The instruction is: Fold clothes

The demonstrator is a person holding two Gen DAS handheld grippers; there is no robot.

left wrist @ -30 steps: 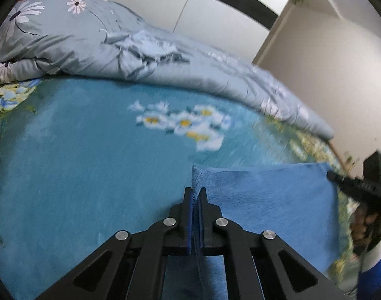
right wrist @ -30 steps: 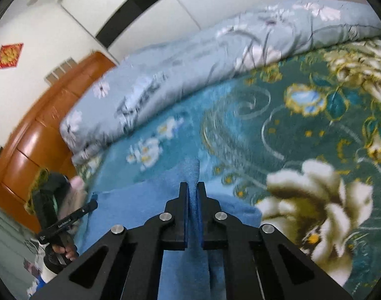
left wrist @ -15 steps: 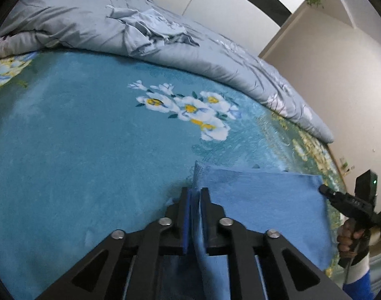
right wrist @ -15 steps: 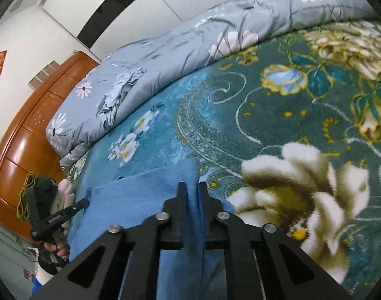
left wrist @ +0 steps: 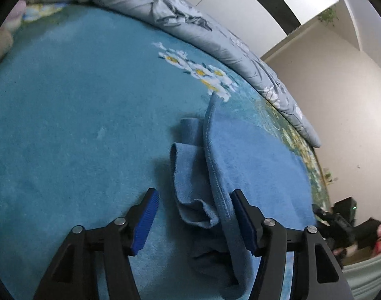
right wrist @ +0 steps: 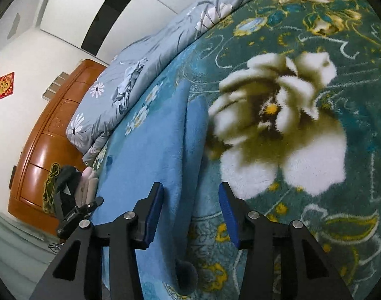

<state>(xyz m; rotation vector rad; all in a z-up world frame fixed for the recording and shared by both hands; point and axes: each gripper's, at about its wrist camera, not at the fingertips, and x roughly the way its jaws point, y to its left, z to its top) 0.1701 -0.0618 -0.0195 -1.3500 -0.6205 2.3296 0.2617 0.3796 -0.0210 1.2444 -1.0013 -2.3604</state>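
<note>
A blue fleece garment (left wrist: 250,160) lies flat on the teal floral bed blanket (left wrist: 78,125). Its left edge is bunched and folded over between my left gripper's fingers. My left gripper (left wrist: 194,215) is open, and the cloth edge rests against its right pad (left wrist: 243,221). In the right wrist view the same garment (right wrist: 160,150) lies on the blanket (right wrist: 340,187), its right edge running between the fingers. My right gripper (right wrist: 190,208) is open over that edge and holds nothing.
A grey floral duvet (left wrist: 190,22) is heaped along the far side of the bed and also shows in the right wrist view (right wrist: 145,70). A wooden headboard (right wrist: 48,137) stands at the left. Each view shows the other gripper at the bed's edge.
Both grippers were shut on the garment's edges and have opened. The cloth has dropped onto the blanket, and both grippers sit lower and closer to the bed.
</note>
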